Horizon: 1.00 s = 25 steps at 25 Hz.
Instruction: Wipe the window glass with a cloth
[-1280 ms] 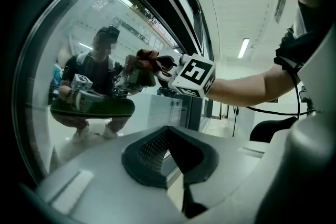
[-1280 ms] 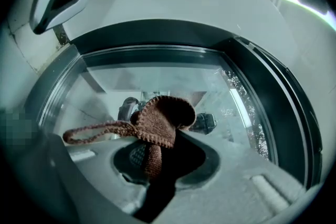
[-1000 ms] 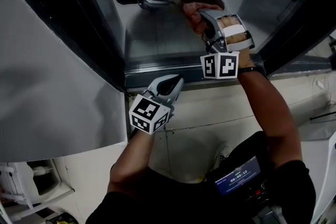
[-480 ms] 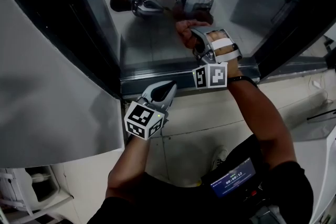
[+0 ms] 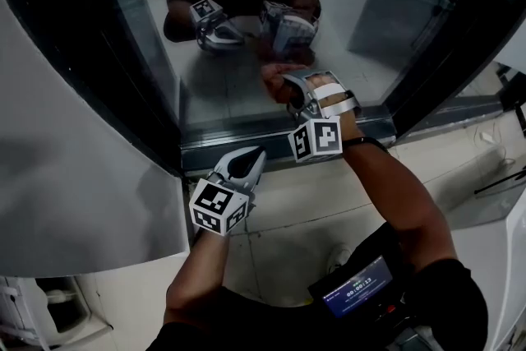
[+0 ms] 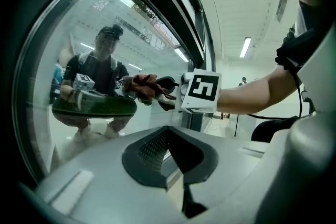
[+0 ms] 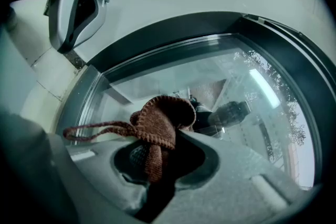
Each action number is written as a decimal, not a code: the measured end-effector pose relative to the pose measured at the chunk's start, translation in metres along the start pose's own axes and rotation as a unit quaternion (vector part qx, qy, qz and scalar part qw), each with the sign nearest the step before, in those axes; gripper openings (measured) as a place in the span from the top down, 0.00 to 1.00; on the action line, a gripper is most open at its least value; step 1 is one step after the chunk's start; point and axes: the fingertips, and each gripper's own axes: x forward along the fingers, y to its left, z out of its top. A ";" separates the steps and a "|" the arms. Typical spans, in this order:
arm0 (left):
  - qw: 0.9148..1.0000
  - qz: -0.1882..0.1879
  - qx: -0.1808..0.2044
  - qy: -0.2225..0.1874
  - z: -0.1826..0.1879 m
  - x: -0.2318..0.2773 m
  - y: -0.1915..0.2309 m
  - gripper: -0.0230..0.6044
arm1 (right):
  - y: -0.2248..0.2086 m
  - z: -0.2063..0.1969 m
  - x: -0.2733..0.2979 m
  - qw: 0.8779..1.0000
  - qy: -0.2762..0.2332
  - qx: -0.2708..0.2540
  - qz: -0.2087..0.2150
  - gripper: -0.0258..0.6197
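Wiping is under way, I judge: the right claw (image 7: 157, 147) is clenched on the brown knitted cloth (image 7: 160, 123) and holds it at the large clear window glass (image 5: 238, 94), low down near the dark metal bottom frame (image 5: 246, 140). The left claw (image 6: 168, 131) is closed on nothing, just below that frame. Next the cloth wants pressing flat and sweeping across the pane. Pale floor tiles (image 5: 329, 189) lie beneath, and the glass mirrors a lit room

Brown knitted cloth (image 7: 157, 123) sits bunched up, clamped in the right tongs (image 7: 156, 162), one loose strand looping off to the side. It's up against the window glass (image 7: 236, 76), low on the pane near the dark frame (image 7: 173, 29), and the glass mirrors it back.
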 end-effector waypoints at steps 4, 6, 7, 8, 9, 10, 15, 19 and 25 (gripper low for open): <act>1.000 -0.002 -0.008 -0.001 -0.001 0.003 0.000 0.94 | -0.006 0.003 -0.005 0.999 -0.016 0.013 0.037 0.89; 1.000 -0.005 -0.008 0.000 -0.002 0.006 -0.002 0.94 | -0.024 0.008 -0.017 0.999 -0.024 0.014 0.030 0.89; 1.000 -0.007 -0.008 0.002 -0.003 0.007 -0.003 0.94 | -0.038 0.011 -0.026 0.999 -0.028 0.014 0.017 0.89; 1.000 -0.008 -0.008 0.005 -0.004 0.006 -0.005 0.94 | -0.053 0.014 -0.036 0.999 -0.031 0.013 0.000 0.89; 1.000 -0.010 -0.008 0.006 -0.005 0.006 -0.006 0.94 | -0.070 0.016 -0.047 0.999 -0.034 0.012 -0.020 0.89; 1.000 -0.011 -0.008 0.005 -0.005 0.007 -0.007 0.94 | -0.090 0.015 -0.057 0.998 -0.035 0.008 -0.043 0.89; 1.000 -0.012 -0.003 0.001 -0.002 0.010 -0.009 0.94 | -0.216 -0.012 -0.096 0.982 0.001 -0.052 -0.182 0.89; 1.000 -0.004 -0.005 0.006 -0.005 0.008 -0.005 0.94 | -0.284 -0.027 -0.107 0.964 0.034 -0.095 -0.248 0.89; 1.000 -0.008 0.001 0.007 -0.005 0.011 -0.011 0.94 | -0.325 -0.040 -0.100 0.946 0.065 -0.145 -0.281 0.89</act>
